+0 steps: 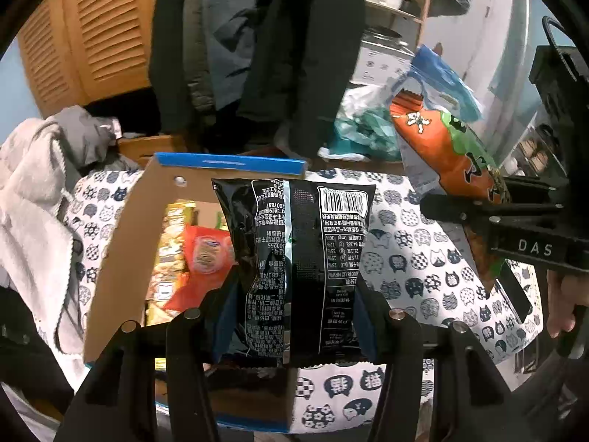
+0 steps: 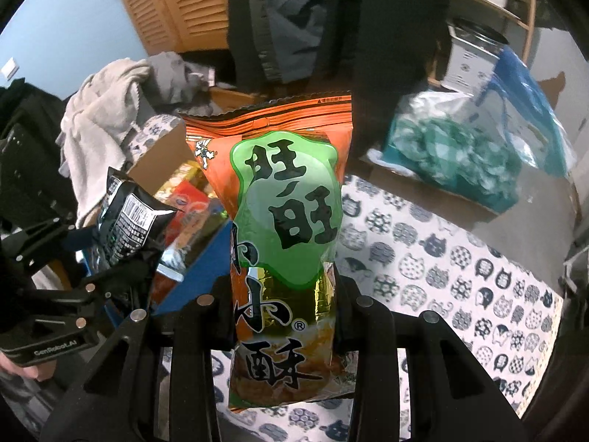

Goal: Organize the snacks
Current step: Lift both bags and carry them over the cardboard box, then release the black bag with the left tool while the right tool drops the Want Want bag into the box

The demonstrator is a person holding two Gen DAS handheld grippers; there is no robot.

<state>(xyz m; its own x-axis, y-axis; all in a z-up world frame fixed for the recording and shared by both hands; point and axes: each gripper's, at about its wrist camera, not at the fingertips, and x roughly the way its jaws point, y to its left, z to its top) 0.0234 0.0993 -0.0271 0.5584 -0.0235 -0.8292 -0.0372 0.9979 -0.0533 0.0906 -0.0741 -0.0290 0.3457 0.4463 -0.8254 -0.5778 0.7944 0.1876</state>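
The fingers (image 1: 228, 316) of the left gripper (image 1: 294, 316) are clamped on the lower sides of a black snack bag (image 1: 294, 258), holding it upright with its printed back and barcode toward the camera, at the near right edge of an open cardboard box (image 1: 121, 243). The fingers (image 2: 217, 316) of the right gripper (image 2: 283, 313) pinch an orange and green snack bag (image 2: 287, 221) around its lower half, upright, its serrated top seal uppermost and large black characters facing the lens. Inside the cardboard box lie a red packet (image 1: 202, 258) and a yellow packet (image 1: 173, 235), leaning against each other. The box has blue edging and stands on a surface covered by a white cloth printed with cat faces (image 1: 412, 269). From the right wrist view, the black bag sits to the left of the orange one, just above the box, the two bags apart. Past the cloth rests a clear bag of teal items (image 2: 449, 154). Dark coats (image 1: 257, 44) hang behind, beside louvered wooden doors (image 1: 92, 37), and pale grey clothing (image 1: 33, 199) is heaped left of the box.
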